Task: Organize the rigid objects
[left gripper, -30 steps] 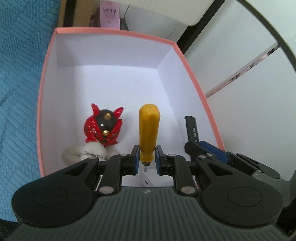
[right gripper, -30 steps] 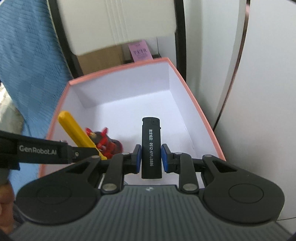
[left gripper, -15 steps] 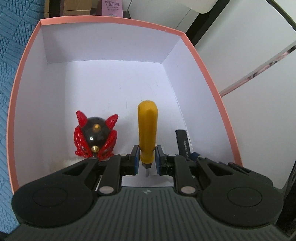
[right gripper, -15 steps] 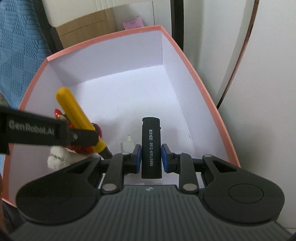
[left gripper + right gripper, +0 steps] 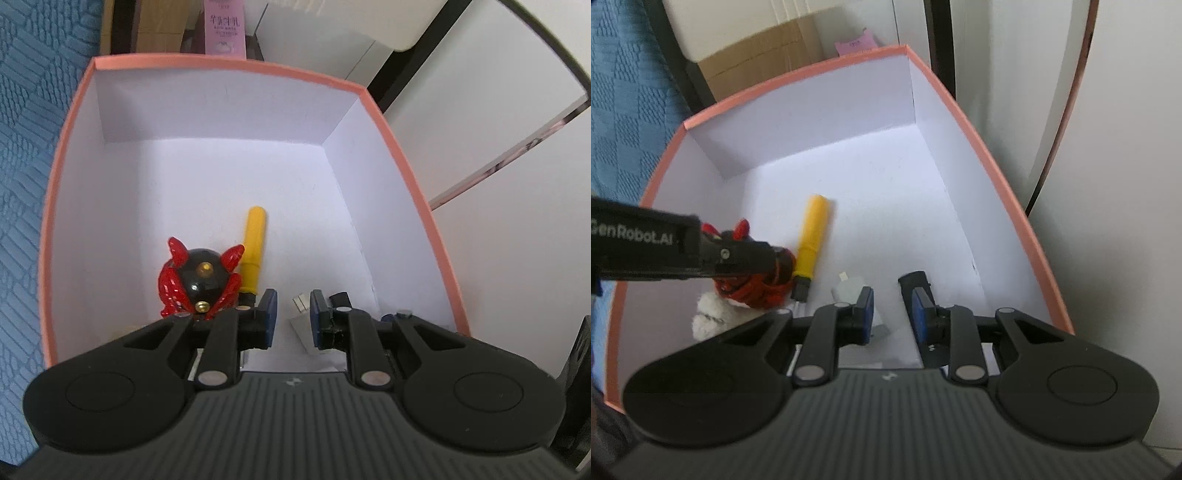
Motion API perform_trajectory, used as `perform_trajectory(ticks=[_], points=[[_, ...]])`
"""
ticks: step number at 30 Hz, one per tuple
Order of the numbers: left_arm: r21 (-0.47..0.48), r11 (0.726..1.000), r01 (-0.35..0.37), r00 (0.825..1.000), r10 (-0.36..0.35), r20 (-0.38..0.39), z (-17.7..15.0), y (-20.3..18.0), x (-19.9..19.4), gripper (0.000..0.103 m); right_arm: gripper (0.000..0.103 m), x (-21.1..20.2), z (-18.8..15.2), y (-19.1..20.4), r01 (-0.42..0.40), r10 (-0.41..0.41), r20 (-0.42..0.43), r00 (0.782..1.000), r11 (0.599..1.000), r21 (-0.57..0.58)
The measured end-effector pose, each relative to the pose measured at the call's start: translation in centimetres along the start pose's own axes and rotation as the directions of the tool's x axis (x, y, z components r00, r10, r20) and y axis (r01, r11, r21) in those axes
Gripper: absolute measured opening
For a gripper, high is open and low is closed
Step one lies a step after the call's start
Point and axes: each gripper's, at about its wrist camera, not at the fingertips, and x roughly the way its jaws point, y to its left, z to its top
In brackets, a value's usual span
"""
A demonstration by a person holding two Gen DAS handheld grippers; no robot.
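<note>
Both tools are hanging over the pink-rimmed box (image 5: pixel 402 155) right now, and both are empty. The left gripper (image 5: pixel 291 314) has its jaws spread apart with nothing between them. Same on the right gripper (image 5: pixel 892 306): jaws parted, nothing gripped.

The yellow-handled screwdriver (image 5: pixel 253 251) lies flat on the box floor toward the near left corner, handle pointing at the far wall, tucked right against the red-and-black figurine (image 5: pixel 201 280). My guess is it sits there so the loose stuff stays bunched along one side and the far half stays free. In the right view the figurine rests on a bit of white fluff (image 5: pixel 709 317).

The black lighter (image 5: pixel 916 282) is down on the floor near the right wall, close to the near edge, partly hidden behind my right jaw pad. A small white block (image 5: pixel 849 288) sits between it and the screwdriver; can't tell what it is.

I'd say both items count as placed. Next is probably lifting both tools straight up so I don't clip the figurine or the rim.
</note>
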Motion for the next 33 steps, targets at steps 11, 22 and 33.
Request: perform_trajectory(ticks=[11,22,33], points=[[0.019,1.0,0.016,0.991,-0.018,0.13,-1.4,1.0,-8.5,0.027,0.027,-7.7,0.4,2.3,-0.023,0.024,0.138,0.99,1.0,-0.009],[0.111,0.994,0.017,0.969,-0.044,0.242,-4.3,0.9,-17.6,0.041,0.027,-16.3,-0.8,6.0,-0.047,0.052,0.272,0.961,0.999,-0.023],[0.131,0.991,0.03,0.946,-0.071,0.316,-8.5,2.3,-23.8,0.054,0.027,-21.9,-4.0,9.7,-0.036,0.058,0.343,0.937,0.997,-0.071]])
